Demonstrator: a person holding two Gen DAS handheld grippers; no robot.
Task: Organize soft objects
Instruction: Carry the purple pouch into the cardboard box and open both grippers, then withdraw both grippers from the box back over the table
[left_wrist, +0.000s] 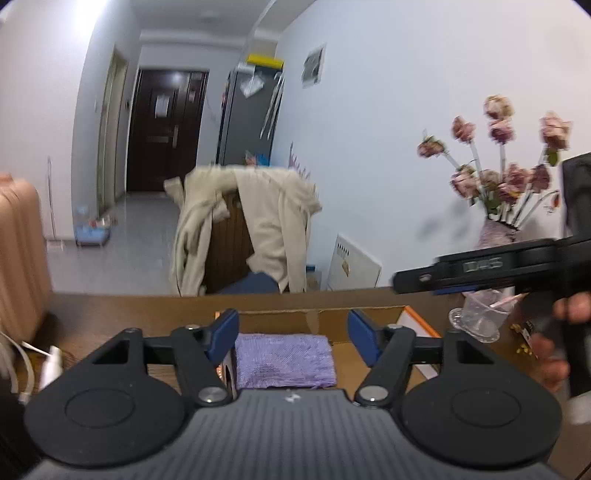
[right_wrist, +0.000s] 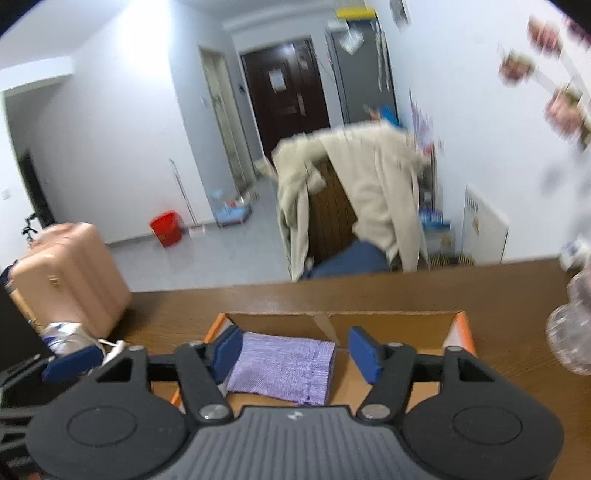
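A folded purple knit cloth (left_wrist: 284, 360) lies flat on the floor of an open cardboard box (left_wrist: 369, 314) with orange edges, on a brown wooden table. My left gripper (left_wrist: 293, 338) hangs above the box, open, its blue pads (left_wrist: 223, 332) apart and clear of the cloth. In the right wrist view the same cloth (right_wrist: 284, 367) rests in the box (right_wrist: 388, 321) below my right gripper (right_wrist: 295, 350), which is open with nothing pressed between its pads (right_wrist: 364, 352). The right gripper's body and a person's hand (left_wrist: 550, 354) show at the right of the left wrist view.
A vase of dried pink flowers (left_wrist: 498, 177) and a clear plastic cup (left_wrist: 480, 314) stand at the table's right. White cables (left_wrist: 48, 363) lie at its left. Beyond the table stand a chair draped with a beige coat (left_wrist: 258, 221), a pink suitcase (right_wrist: 70, 273) and a red bucket (right_wrist: 166, 227).
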